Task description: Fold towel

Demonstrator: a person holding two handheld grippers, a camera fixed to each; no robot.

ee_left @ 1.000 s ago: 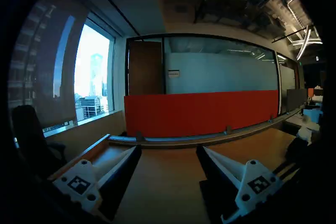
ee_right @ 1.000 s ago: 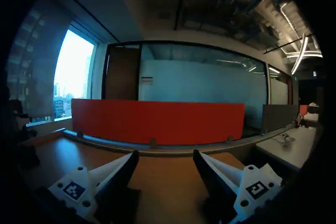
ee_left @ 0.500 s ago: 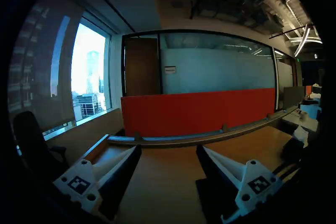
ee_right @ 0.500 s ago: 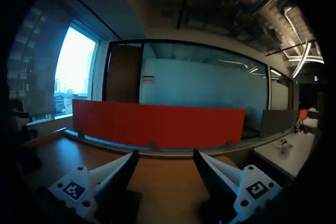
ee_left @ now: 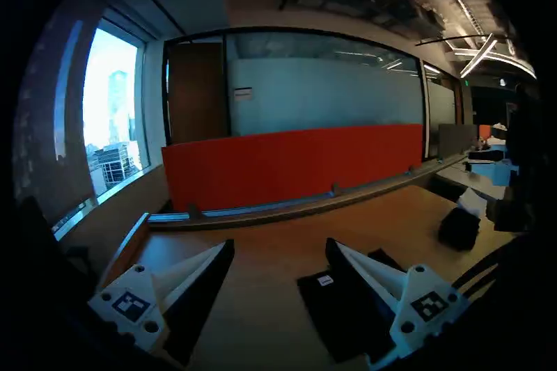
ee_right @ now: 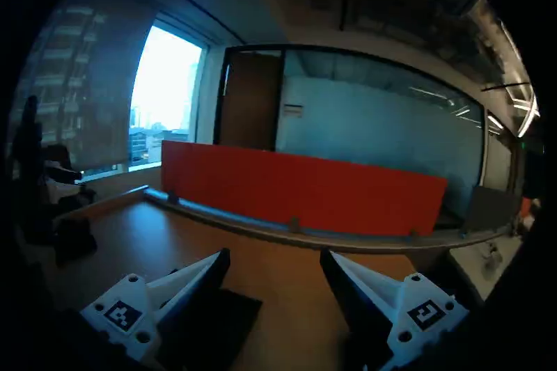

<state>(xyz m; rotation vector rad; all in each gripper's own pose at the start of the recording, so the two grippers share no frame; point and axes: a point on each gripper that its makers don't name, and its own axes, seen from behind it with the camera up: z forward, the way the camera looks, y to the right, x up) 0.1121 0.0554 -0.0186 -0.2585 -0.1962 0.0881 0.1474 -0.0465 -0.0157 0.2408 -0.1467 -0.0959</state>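
Black towel (ee_left: 333, 315) partly behind fingers (ee_left: 363, 278)

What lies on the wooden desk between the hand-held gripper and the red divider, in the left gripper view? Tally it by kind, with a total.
Flat black towel: 1
Small black bundle: 1
Total: 2

Two grippers, namely left gripper (ee_left: 278, 243) and right gripper (ee_right: 274, 253), one dark towel (ee_left: 335, 308), one red divider (ee_left: 292, 162), one wooden desk (ee_left: 390, 209), one small black object (ee_left: 459, 228).
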